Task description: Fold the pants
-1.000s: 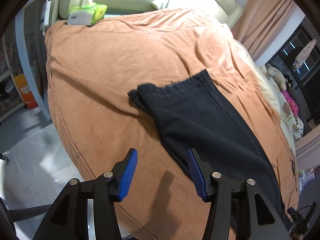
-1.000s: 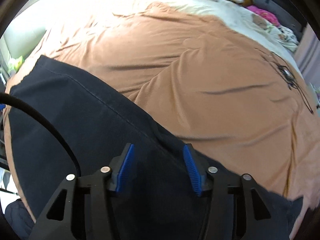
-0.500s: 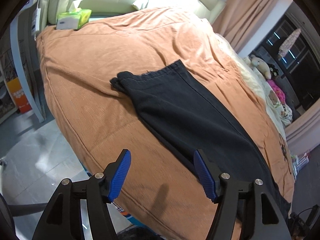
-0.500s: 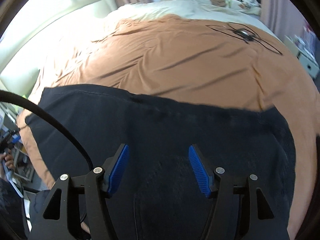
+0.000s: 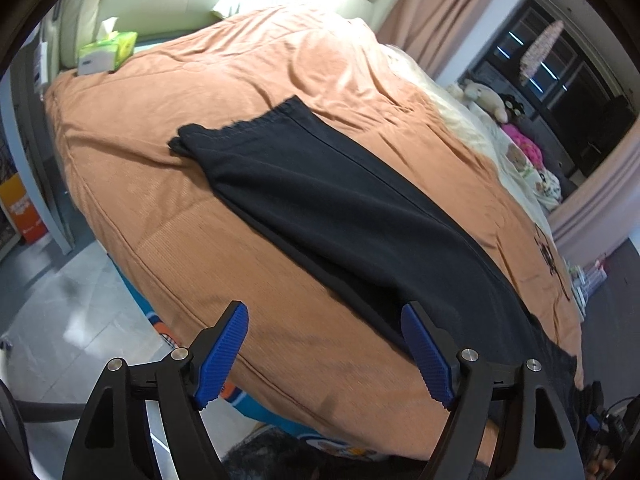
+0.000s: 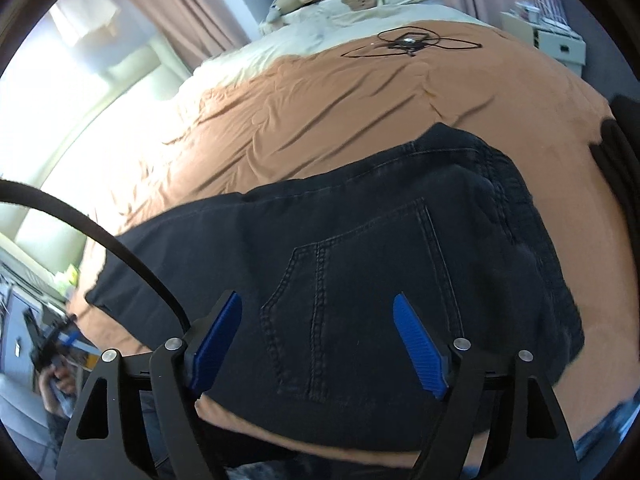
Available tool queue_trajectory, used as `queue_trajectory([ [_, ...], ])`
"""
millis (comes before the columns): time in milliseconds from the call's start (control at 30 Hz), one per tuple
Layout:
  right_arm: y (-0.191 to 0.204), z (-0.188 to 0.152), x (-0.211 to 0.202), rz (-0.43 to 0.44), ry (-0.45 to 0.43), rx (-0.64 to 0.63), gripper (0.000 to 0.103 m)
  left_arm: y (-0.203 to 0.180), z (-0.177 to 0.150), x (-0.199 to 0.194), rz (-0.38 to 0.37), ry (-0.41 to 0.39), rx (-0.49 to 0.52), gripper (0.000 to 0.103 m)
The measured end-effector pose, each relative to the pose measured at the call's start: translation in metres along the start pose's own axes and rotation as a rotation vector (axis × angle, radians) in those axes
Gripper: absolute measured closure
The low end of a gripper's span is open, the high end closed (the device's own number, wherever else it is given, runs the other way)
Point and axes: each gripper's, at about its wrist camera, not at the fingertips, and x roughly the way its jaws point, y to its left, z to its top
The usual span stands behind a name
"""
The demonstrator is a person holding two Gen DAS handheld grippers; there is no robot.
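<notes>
- One bed (image 5: pixel 168 184) filled both views, covered by an orange-brown spread, with a cream quilt along its far side.
- One pair of black pants (image 5: pixel 340 216) lay flat on the spread, folded lengthwise leg on leg, running beside the bed's near edge; the hems ended toward the headboard corner and the seat (back pocket stitching facing up) (image 6: pixel 360 320) lay toward the foot end, near the edge.
- Two hand-held grippers hung above the bed, both pointing down at a slant.
- The left gripper (image 5: pixel 324 356) stood with its blue pads wide apart, its jaws having just been opening, and nothing was between them; it hovered over the bed's near edge, just beside the trouser leg.
- The right gripper (image 6: pixel 318 344) also stood wide, its jaws having just been opening, empty, above the back pocket without touching the cloth.
- A green tissue box (image 5: pixel 106 50) sat at the headboard corner of the bed.
- A loose black cable (image 6: pixel 408 42) lay on the spread toward the far foot corner.
- Some soft toys (image 6: pixel 292 0) rested on the cream quilt at the bed's far edge.
</notes>
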Motion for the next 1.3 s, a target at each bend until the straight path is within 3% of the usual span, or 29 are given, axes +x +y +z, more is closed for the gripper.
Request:
queue_trajectory([
  [100,-0.002,-0.014,-0.011,0.007,-0.023,0.027,0.02,-0.008,-0.008,-0.002,-0.012,0.014,0.019,0.022],
  [233,-0.011,-0.036,-0.015,0.023,-0.024,0.091,0.019,-0.012,-0.018,-0.006,-0.018,0.021,0.03,0.013],
  [700,-0.074,-0.079,-0.009,0.052,-0.028,0.371,0.019,-0.013,-0.037,0.003,-0.014,0.07,0.044,0.013],
  [933,-0.108,-0.1,-0.031,0.069,-0.12,0.501,0.021,-0.007,-0.044,0.006,0.007,0.088,0.034,0.013],
  [1167,-0.134,-0.113,-0.038,-0.053,-0.145,0.583,0.021,-0.002,-0.051,0.011,0.022,0.116,0.02,0.013],
  [1300,-0.144,-0.113,-0.042,-0.056,-0.149,0.599,0.021,0.0,-0.052,0.012,0.037,0.124,0.018,0.013],
])
